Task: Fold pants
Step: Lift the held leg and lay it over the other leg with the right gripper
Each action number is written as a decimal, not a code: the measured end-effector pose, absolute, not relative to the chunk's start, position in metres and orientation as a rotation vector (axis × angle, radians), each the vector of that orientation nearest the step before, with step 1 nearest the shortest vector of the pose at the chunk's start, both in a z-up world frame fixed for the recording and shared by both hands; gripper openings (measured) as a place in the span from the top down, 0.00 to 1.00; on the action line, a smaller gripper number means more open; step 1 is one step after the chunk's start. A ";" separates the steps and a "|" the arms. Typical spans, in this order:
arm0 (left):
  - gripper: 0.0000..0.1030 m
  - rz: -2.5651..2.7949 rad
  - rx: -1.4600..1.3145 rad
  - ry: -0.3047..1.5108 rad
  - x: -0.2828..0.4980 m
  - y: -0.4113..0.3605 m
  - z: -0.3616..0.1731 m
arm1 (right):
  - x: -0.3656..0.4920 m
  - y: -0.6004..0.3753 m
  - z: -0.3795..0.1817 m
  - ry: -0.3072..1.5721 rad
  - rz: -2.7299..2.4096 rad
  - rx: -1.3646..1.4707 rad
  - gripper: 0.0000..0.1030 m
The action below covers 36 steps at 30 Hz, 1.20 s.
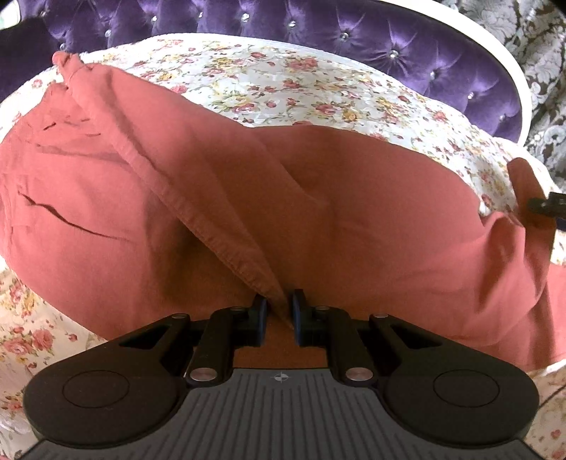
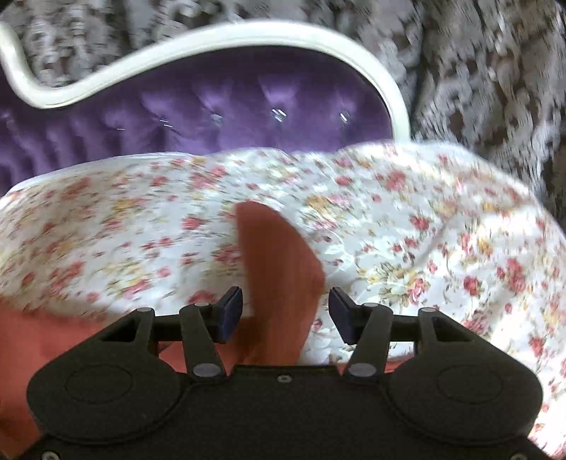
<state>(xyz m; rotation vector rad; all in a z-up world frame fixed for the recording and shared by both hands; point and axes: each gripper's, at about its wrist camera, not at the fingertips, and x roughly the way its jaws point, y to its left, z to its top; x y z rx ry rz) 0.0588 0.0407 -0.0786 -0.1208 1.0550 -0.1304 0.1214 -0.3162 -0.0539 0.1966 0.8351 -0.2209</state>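
Terracotta-red pants (image 1: 336, 198) lie spread across a floral bedspread (image 1: 283, 81). In the left wrist view my left gripper (image 1: 279, 308) is shut on a raised hem fold of the pants, which runs up and to the left from the pads. At the right edge of that view my right gripper's fingers (image 1: 546, 205) show beside a lifted corner of the pants. In the right wrist view, which is blurred, my right gripper (image 2: 286, 306) is open, with a flap of the pants (image 2: 279, 262) standing between the pads, touching neither.
A purple tufted headboard (image 1: 318, 32) with a white frame (image 2: 247, 32) stands at the far side of the bed. Grey patterned wallpaper (image 2: 477, 70) is behind it. The floral bedspread (image 2: 424, 230) extends to the right of the pants.
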 end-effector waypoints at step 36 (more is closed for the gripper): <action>0.86 -0.128 -0.069 1.051 0.059 0.034 -0.078 | -0.023 -0.435 -0.028 0.825 -0.161 0.465 0.81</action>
